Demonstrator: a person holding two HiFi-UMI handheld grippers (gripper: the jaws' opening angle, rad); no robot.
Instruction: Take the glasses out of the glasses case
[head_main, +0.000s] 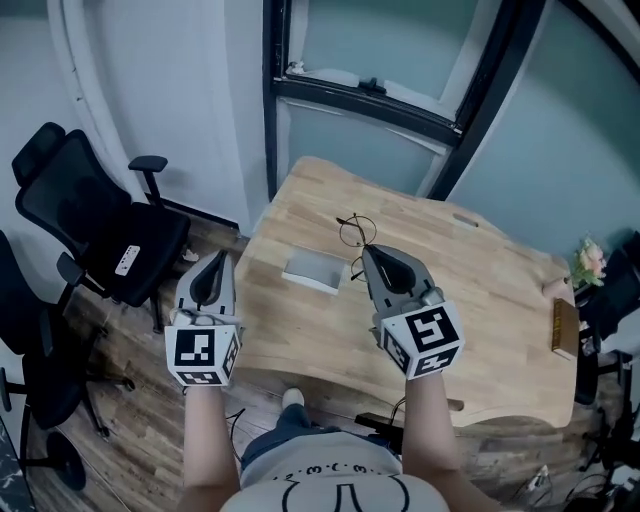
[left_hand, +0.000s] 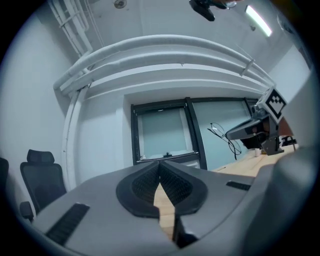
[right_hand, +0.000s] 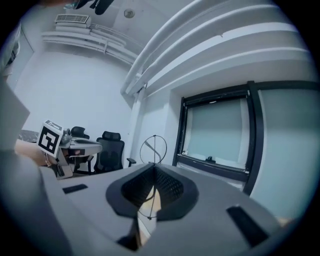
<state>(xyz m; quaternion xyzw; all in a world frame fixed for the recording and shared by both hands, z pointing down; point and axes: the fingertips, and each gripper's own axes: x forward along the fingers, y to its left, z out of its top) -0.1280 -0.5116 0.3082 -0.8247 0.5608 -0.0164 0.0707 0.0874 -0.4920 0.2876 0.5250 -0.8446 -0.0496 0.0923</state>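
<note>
- Right gripper (head_main: 368, 250): we see the jaws clamped on the glasses (head_main: 355, 230). In the right gripper view a thin wire part of the frame runs between the pads, and one round rim stands just past the fingertips.
- The glasses are off the table (head_main: 330, 340), sticking out beyond the right gripper's tips.
- Left gripper (head_main: 218, 256): in the left gripper view the jaws are closed tip to tip with nothing between them.
- The glasses case (head_main: 313, 269) lies flat on the table between the two grippers. It is apart from the glasses and no jaw touches it.
- Glasses: thin dark wire frame, round lenses.
- Case: pale grey, flat, rectangular.
- Pads: dark, with a fine ribbed texture. The gripper shells are smooth grey.
- Table: light wood with rounded edges.
</note>
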